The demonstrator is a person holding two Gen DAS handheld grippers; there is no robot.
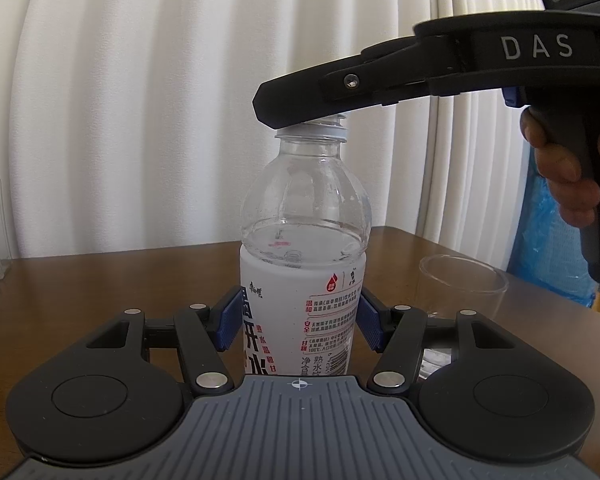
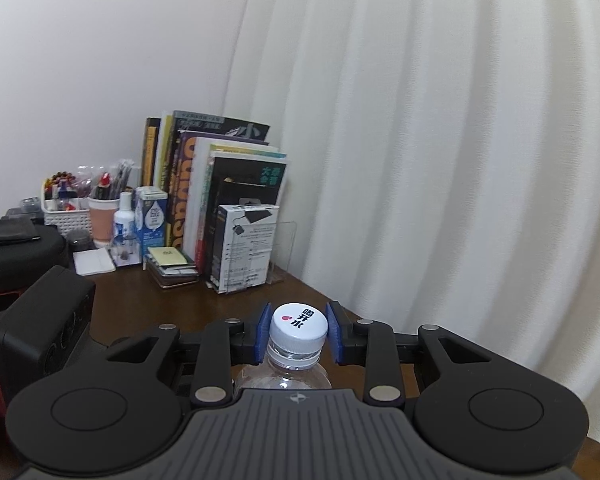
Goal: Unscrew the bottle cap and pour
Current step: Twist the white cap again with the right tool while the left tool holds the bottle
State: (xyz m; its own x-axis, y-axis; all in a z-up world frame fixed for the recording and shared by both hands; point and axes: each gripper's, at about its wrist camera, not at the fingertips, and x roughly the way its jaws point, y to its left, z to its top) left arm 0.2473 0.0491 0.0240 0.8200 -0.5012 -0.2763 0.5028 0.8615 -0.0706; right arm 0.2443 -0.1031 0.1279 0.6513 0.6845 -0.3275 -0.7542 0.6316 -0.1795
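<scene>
Worktop (image 1: 100,280) carries bottle (image 1: 302,264), upright mid-scene; left tongs (image 1: 298,322) clamped on its body to steady it. Glass (image 1: 460,288) waits right. Right tongs (image 2: 298,330) clamped on cap (image 2: 299,326) for unscrewing.

1. We see upright books (image 2: 204,184) at the back of the brown counter (image 2: 140,300).
2. We see a white basket (image 2: 66,218) of pens beside them.
3. We see white curtains (image 2: 440,140) behind.
</scene>
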